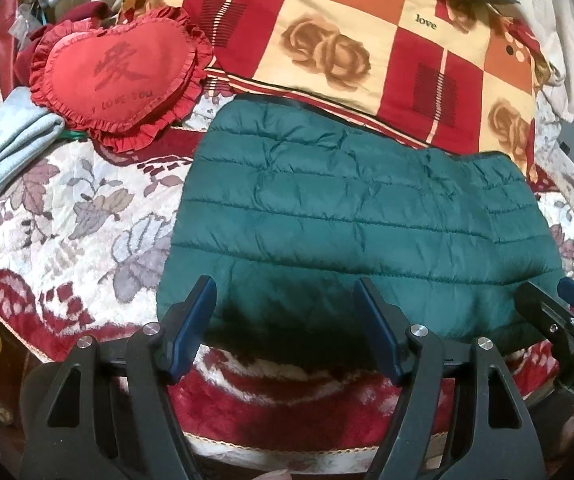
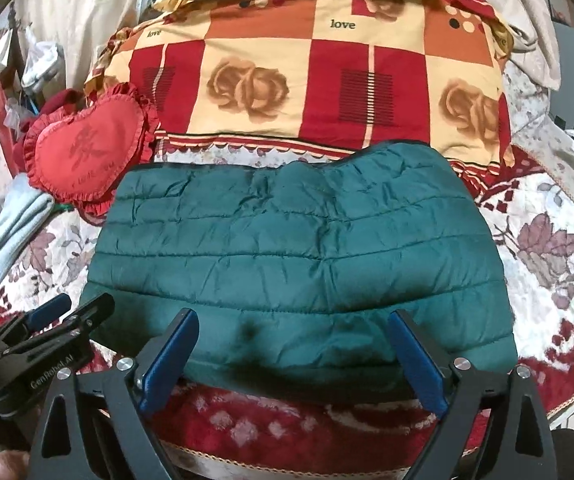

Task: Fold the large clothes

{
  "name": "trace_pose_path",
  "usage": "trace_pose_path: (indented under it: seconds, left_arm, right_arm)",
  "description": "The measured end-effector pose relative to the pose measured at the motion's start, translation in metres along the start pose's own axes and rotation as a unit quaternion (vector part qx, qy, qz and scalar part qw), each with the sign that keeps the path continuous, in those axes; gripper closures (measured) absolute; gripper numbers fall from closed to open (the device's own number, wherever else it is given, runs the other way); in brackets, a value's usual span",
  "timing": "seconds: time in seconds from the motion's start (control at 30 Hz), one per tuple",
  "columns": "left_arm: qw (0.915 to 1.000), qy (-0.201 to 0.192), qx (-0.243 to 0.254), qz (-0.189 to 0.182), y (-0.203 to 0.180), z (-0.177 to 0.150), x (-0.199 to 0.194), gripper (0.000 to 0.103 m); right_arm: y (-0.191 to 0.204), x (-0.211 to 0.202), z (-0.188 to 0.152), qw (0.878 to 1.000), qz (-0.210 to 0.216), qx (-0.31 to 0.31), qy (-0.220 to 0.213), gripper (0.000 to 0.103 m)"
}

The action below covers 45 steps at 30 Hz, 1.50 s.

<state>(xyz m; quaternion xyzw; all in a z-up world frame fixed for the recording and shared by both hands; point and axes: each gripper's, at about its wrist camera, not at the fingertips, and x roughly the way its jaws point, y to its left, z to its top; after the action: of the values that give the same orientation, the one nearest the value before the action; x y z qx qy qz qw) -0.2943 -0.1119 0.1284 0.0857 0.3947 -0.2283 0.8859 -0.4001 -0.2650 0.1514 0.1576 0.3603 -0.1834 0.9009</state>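
Item one: green quilted jacket [image 1: 351, 216], the garment I am folding. It lies on the floral bedspread [image 1: 71, 216] as a broad padded rectangle, near edge towards me, far edge touching the checked rose-print quilt [image 1: 359, 48]. No sleeves show, so I judge they are already tucked in and the body doubled over; one more fold or a smoothing pass may remain.

Item two: left gripper [image 1: 287, 320]. I hold it just at the jacket's near edge, towards the left half, fingers spread wide with nothing between them. The blue pads [image 1: 191, 328] sit over the hem without pinching it, placed, I judge, to take that edge.

Item three: right gripper [image 2: 293, 344]. Same posture at the right half of the near edge, jaws wide apart and empty. Both tools sit side by side, near each other, each visible at the margin of the other's camera, so the hem could be lifted evenly.

Item four: surroundings. A red heart-shaped cushion [image 1: 119, 76] with frilled border rests far left, just beside the jacket's far-left corner. A pale blue folded garment [image 1: 7, 144] lies further left, well apart from the work. Assorted clutter sits behind, too blurred to identify.
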Motion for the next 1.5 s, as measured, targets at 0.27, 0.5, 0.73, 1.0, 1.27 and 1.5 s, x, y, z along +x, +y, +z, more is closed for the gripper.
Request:
trace_pose_path:
  seconds: [0.27, 0.5, 0.73, 1.0, 1.27, 1.5]
  left_arm:
    - [1.0000, 0.001, 0.003, 0.000, -0.0010, -0.0025, 0.0025, 0.032]
    - [1.0000, -0.003, 0.006, 0.002, -0.0025, -0.0044, 0.0004, 0.032]
    - [0.9998, -0.011, 0.014, 0.010, -0.0054, -0.0072, -0.0036, 0.032]
    - [0.9998, -0.011, 0.015, 0.010, -0.0066, -0.0083, -0.0041, 0.032]
    - [0.9998, -0.012, 0.013, 0.013, -0.0070, -0.0090, -0.0049, 0.032]
    - [0.9997, -0.013, 0.014, 0.013, -0.0073, -0.0086, -0.0055, 0.032]
  right_arm:
    - [0.0023, 0.0008, -0.0005, 1.000, -0.003, -0.008, -0.002, 0.009]
    - [0.0037, 0.0000, -0.0006, 1.000, -0.002, -0.010, -0.003, 0.009]
    - [0.0044, 0.0015, -0.0030, 1.000, 0.003, -0.007, 0.003, 0.009]
    - [0.0040, -0.0010, -0.0034, 1.000, 0.001, -0.004, -0.003, 0.009]
    - [0.0050, -0.0015, -0.0038, 1.000, 0.000, -0.006, -0.001, 0.009]
    - [0.0056, -0.0010, -0.0047, 1.000, 0.002, -0.004, -0.002, 0.009]
